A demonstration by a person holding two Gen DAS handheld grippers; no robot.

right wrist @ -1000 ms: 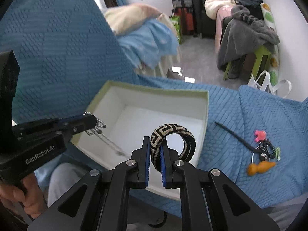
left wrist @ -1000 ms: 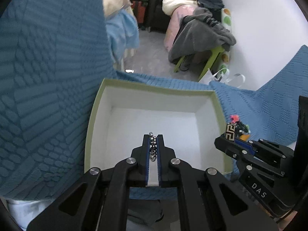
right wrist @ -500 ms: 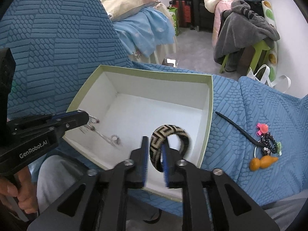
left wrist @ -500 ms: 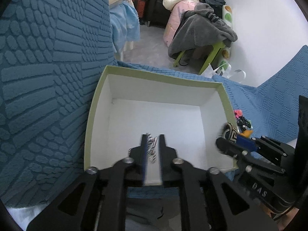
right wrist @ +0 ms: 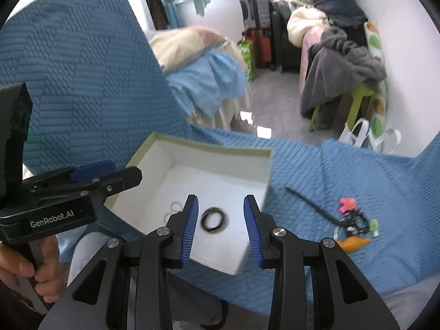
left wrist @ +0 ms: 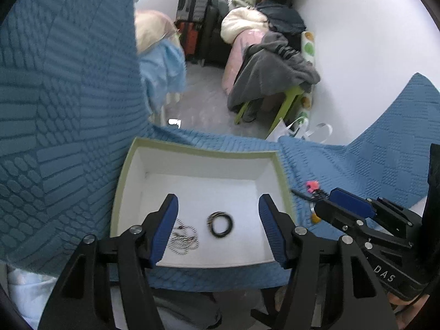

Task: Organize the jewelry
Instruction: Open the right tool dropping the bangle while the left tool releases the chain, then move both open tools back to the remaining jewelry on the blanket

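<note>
Both hand-held grippers, left [left wrist: 218,229] and right [right wrist: 220,227], hang spread wide and empty above the green-rimmed box [left wrist: 200,151], where bangle [left wrist: 220,220] and bead chain [left wrist: 183,238] lie gathered for tidy keeping

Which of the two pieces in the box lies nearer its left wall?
The silver bead chain; the dark woven bangle lies to its right, nearer the middle of the box.

Soft, bright daylight fills both views, glaring off the white wall [left wrist: 357,55] and a patch of floor [right wrist: 247,117], while fisheye bending curves the blue blanket [left wrist: 55,110] toward dark vignetted corners and the bracelet [right wrist: 214,219] looks slightly motion-blurred
</note>
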